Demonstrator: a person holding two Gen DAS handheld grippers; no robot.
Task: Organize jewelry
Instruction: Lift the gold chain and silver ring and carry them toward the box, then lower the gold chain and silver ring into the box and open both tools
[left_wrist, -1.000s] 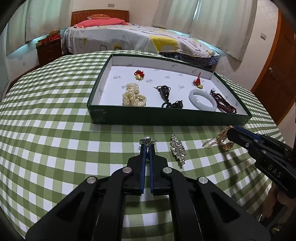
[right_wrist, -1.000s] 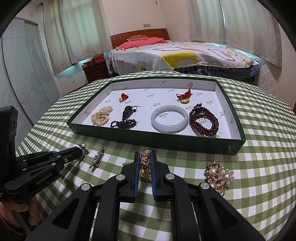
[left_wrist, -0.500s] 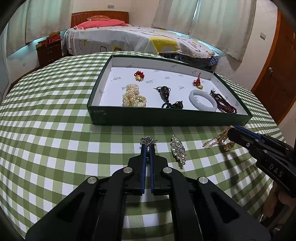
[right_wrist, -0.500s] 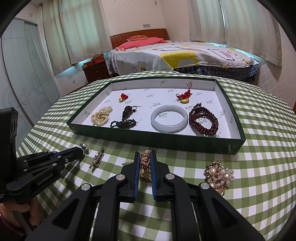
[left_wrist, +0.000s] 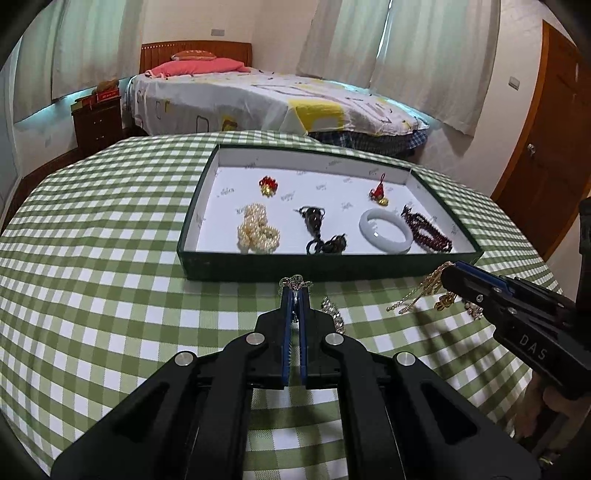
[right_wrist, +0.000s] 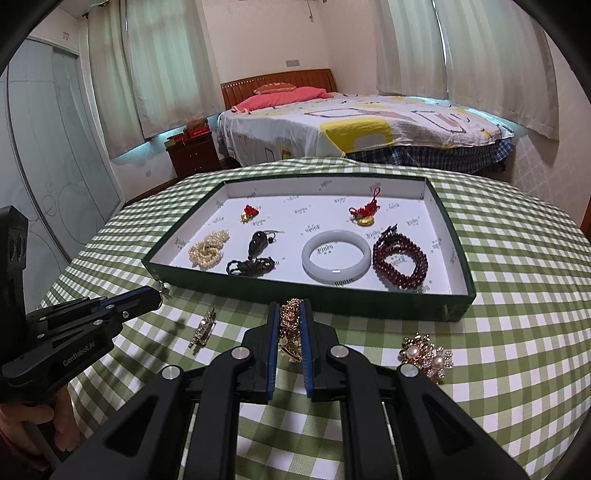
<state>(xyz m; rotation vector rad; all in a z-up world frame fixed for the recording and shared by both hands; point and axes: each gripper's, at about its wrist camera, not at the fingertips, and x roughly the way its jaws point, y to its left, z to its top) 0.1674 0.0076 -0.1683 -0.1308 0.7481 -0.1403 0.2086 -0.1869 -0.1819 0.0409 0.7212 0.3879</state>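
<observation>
**Jewelry lifted at both hands, tray wall next**

Jewelry is split between the shallow green tray with a white lining (left_wrist: 325, 271) and the green-and-white checked worktop (left_wrist: 110, 295).

Left wrist view: the left gripper (left_wrist: 294, 295) has its blue fingers pressed together on a small silver filigree piece (left_wrist: 295, 283), which pokes out past the tips. Compared with a second ago the tips sit higher against the tray's near wall, so the piece has come up off the cloth and looks ready to carry over. A silver rhinestone brooch (left_wrist: 334, 314) lies on the cloth just right of the fingers, partly hidden. To the right, the right gripper (left_wrist: 448, 273) pinches a gold chain (left_wrist: 421, 291) that dangles to the cloth.

Right wrist view: the gold chain (right_wrist: 290, 328) is bunched between the right gripper's (right_wrist: 290, 306) closed fingers, much as it was a second ago. A gold brooch with pearls (right_wrist: 424, 352) waits on the cloth to the right, well apart from the fingers. The left gripper (right_wrist: 160, 293) is at the tray's near-left corner.

Inside the tray, a pearl strand (right_wrist: 208, 251), a white jade bangle (right_wrist: 335, 256) and dark red beads (right_wrist: 400, 262) fill the front row. Open lining remains along the back and in the centre. The near wall stands just ahead of both grippers, so each load probably needs more height to clear it.
</observation>
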